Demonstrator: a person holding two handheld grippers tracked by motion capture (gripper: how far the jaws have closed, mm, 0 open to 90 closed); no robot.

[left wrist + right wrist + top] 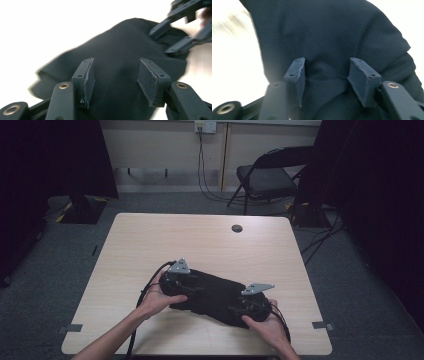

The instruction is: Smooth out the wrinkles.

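Note:
A dark, crumpled cloth [212,292] lies on the near half of the light wood table [200,240]. My left gripper [189,289] rests on the cloth's left end, its jaws apart over the fabric [117,42]. In the left gripper view, the left gripper [115,75] has nothing pinched between its pads. My right gripper [241,306] sits on the cloth's right end. In the right gripper view, the right gripper [325,75] stands open with a raised fold of cloth [324,30] between its pads. The right gripper [175,32] also appears at the upper right of the left gripper view, jaws apart.
A round cable hole [236,228] is set in the table's far side. A black folding chair [267,177] stands beyond the table at the right, with cables on the grey floor. Tape marks [74,327] sit by the near corners.

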